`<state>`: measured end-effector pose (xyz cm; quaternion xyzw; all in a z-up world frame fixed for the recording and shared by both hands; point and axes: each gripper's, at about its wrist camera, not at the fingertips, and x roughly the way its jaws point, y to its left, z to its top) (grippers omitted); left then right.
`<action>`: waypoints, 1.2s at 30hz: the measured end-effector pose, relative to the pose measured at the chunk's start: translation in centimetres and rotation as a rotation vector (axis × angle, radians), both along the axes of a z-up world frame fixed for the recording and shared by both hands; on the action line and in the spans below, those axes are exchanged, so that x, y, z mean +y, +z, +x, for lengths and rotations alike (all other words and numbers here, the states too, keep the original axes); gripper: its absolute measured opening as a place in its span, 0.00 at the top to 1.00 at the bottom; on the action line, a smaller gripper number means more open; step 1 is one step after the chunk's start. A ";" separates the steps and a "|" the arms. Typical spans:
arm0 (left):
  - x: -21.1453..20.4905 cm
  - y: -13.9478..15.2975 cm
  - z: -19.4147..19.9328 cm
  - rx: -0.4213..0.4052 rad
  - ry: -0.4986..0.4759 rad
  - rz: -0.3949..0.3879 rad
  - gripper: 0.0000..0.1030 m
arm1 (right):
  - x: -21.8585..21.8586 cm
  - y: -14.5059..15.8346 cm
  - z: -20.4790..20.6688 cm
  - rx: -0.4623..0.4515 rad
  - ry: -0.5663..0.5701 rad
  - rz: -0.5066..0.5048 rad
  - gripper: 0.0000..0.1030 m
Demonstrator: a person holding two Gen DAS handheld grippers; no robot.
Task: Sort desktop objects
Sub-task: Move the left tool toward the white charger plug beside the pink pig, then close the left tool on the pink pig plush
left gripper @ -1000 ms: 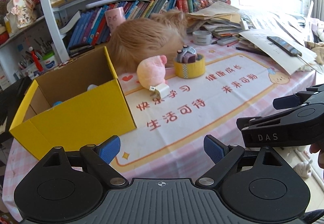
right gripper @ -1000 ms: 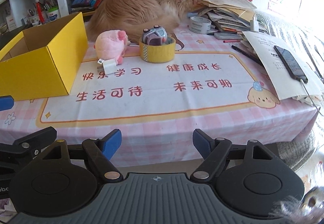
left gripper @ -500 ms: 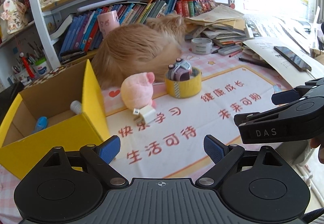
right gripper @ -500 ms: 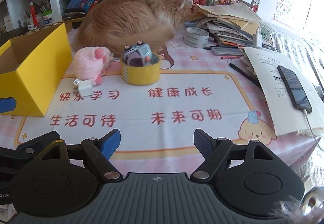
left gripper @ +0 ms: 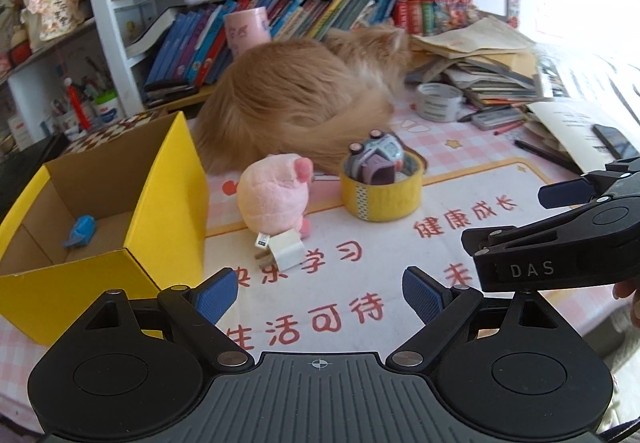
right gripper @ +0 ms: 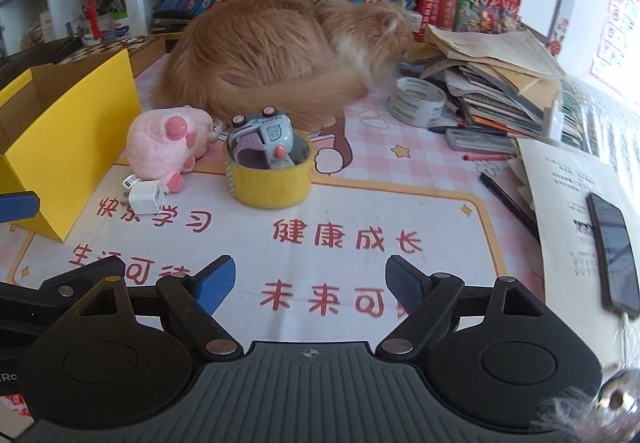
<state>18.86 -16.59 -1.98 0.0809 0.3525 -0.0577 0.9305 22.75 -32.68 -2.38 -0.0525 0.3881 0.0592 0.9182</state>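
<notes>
**Over the desk mat, both grippers empty and closer to the clutter**

Over the near edge of the printed desk mat [right gripper: 360, 211] the right gripper [right gripper: 308, 283] hangs with its jaws opening and nothing between them; the left gripper [left gripper: 316, 295] is spread wide and empty too. Between the two tools and the objects lies a bare stretch of mat, lettered in red — the widest free room on the desk.

The left side is walled by the open yellow cardboard box [left gripper: 168, 203], which holds a small blue item [left gripper: 82, 231]. Just beside its right wall sit the pink plush toy [right gripper: 168, 141] and a white charger plug [right gripper: 146, 197] touching the plush's base. Right of those stands the yellow tape roll [right gripper: 268, 179] with a toy car [right gripper: 264, 137] tilted inside it. An orange cat [right gripper: 272, 59] lies curled close behind them. The right edge is crowded by a paper stack [right gripper: 492, 79], a clear tape roll [right gripper: 416, 101], a black pen [right gripper: 508, 203] and a phone [right gripper: 612, 243] on a sheet.

Compared with a second ago, both views have closed in on the objects — the box interior now shows more fully in the left view, and the right gripper's fingers stand wider.
</notes>
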 end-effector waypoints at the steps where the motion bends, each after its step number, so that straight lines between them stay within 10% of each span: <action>1: -0.1 0.0 0.3 -0.002 0.016 0.006 0.11 | -0.1 -0.1 0.5 0.003 0.015 0.004 0.21; 16: -0.8 0.3 8.5 -0.034 0.143 0.070 0.11 | -2.0 -1.0 6.1 0.034 0.099 0.072 0.20; 36: -1.3 -6.1 16.5 0.156 0.130 0.156 0.24 | -0.8 -1.8 9.9 0.001 0.206 0.051 0.20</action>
